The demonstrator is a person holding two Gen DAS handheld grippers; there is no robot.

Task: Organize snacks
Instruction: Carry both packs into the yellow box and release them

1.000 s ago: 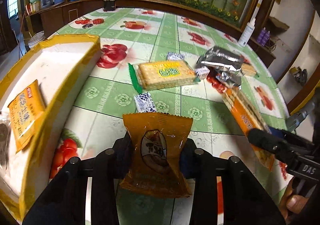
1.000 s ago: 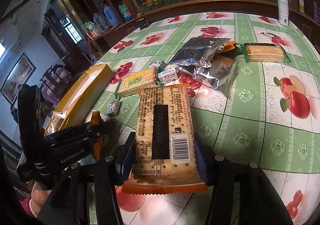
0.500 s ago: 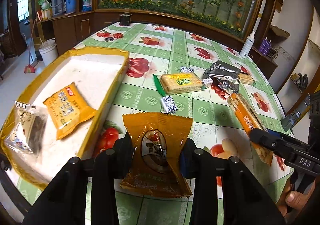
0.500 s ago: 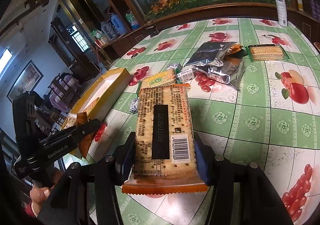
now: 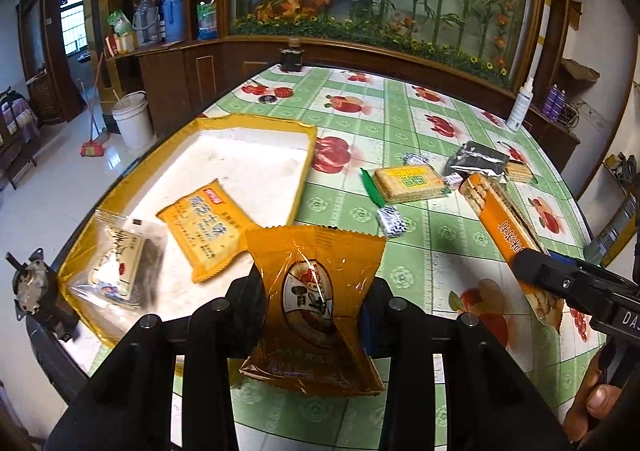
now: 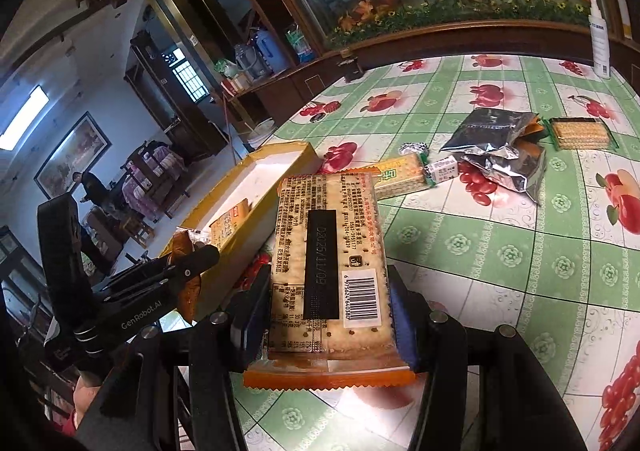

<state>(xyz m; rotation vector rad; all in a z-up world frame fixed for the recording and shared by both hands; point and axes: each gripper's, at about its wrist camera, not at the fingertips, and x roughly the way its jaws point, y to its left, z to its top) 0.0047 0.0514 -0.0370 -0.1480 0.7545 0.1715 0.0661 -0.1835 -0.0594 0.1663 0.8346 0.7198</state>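
Left gripper [image 5: 316,303] pinches orange snack pouch [image 5: 314,303] just beside the yellow tray [image 5: 304,155]; right gripper [image 6: 326,315] pinches cracker pack [image 6: 328,263] near it. Pouch label glare-blurred, pad contact hidden.

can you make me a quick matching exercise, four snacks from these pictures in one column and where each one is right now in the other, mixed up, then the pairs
Things
1. amber pillow pack with a round picture
2. long orange cracker pack with a barcode
3. yellow square snack packet
4. crumpled silver foil bag

Places
A. lying in the yellow-rimmed white tray
B. between the right gripper's jaws
C. loose on the green fruit-print tablecloth
D. between the left gripper's jaws

Pairs: 1-D, 2-B, 3-A, 4-C
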